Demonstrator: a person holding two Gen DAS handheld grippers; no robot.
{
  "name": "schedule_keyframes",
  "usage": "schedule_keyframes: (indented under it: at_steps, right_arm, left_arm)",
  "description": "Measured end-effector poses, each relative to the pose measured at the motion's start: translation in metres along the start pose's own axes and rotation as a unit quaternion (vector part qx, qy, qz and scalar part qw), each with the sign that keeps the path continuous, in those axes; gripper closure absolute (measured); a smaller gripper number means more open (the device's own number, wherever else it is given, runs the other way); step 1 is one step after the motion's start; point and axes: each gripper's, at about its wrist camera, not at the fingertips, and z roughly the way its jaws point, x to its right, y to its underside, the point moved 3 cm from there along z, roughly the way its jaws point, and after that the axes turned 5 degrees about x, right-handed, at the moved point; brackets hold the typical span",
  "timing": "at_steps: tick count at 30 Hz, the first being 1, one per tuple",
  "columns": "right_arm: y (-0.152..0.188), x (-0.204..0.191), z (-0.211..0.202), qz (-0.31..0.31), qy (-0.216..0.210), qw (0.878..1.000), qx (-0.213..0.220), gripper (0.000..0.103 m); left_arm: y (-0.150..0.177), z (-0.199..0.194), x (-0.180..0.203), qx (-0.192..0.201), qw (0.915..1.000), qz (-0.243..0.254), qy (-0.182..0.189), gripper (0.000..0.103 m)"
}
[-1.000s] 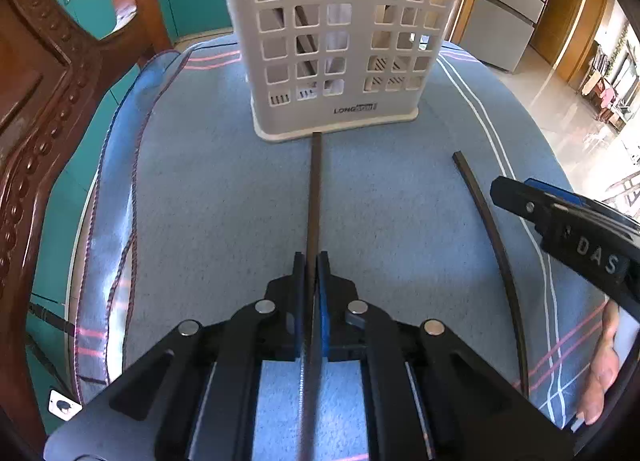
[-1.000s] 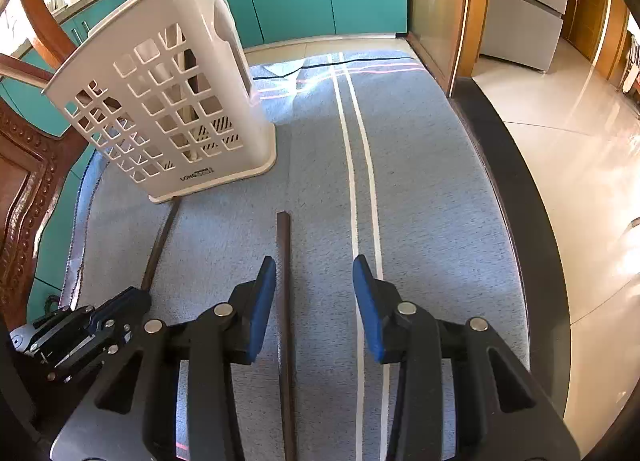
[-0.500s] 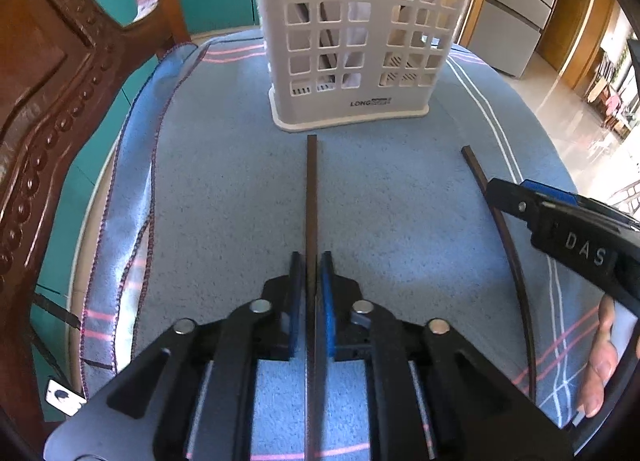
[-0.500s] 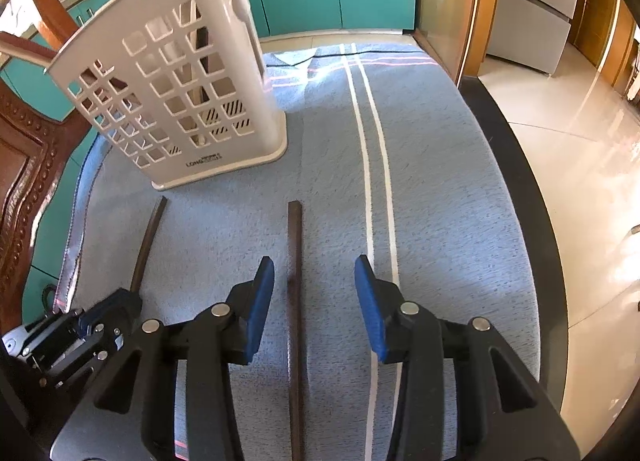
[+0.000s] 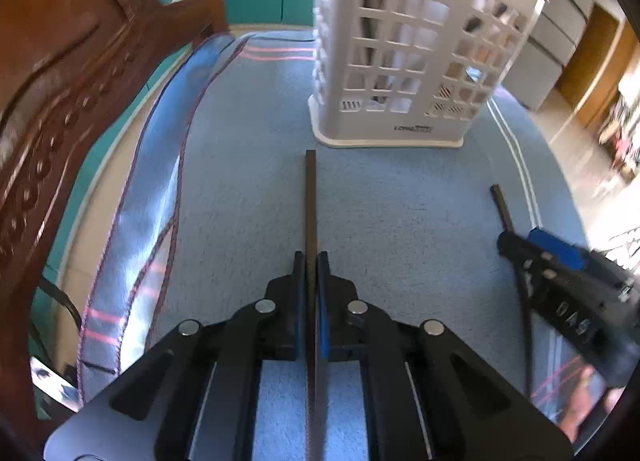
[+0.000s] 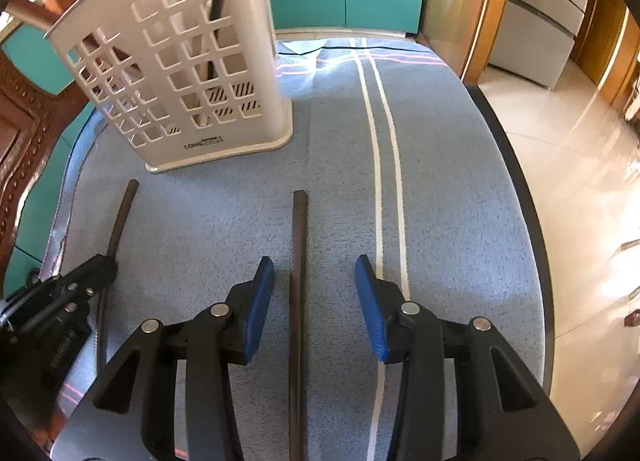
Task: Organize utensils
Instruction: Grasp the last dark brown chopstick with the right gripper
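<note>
L gripper [image 5: 311, 261] is clamped on a dark chopstick [image 5: 311, 197], tip pointing to 12 o'clock at the white utensil basket [image 5: 404, 61]. R gripper [image 6: 315, 281] is half-open, astride the 2nd chopstick [image 6: 298, 261] w/o touching. Prob light, stiff, slick; grip mid-shaft.

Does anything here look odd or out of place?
Only the tablecloth: its left edge is bunched into folds. The white basket stands upright, and both chopsticks lie straight.
</note>
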Motion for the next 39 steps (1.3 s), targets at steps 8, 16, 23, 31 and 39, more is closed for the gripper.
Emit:
schedule_keyframes:
  at_steps: [8,16,23,31,39]
  right_arm:
    - [0.003,-0.005,-0.002,-0.018,0.004,1.0,-0.004,0.061]
    - [0.009,-0.008,-0.004,-0.044,0.014,0.999,-0.007,0.061]
    - [0.011,-0.008,-0.007,-0.046,0.0,0.999,-0.007,0.069]
    - [0.009,-0.018,-0.009,-0.039,-0.035,0.999,-0.006,0.097]
    - [-0.005,-0.01,-0.053,-0.02,-0.076,0.995,0.06,0.097]
  left_arm:
    - [0.002,-0.002,-0.002,0.004,1.0,0.003,-0.002,0.093]
    - [-0.006,0.008,0.021,0.025,0.9961,0.048,-0.069,0.068]
    - [-0.004,0.005,0.024,0.022,0.9967,0.061,-0.05,0.088]
    - [0.001,-0.001,0.028,0.022,0.9981,0.052,-0.027,0.096]
    - [-0.008,-0.028,0.034,0.066,0.9966,0.05,-0.003,0.096]
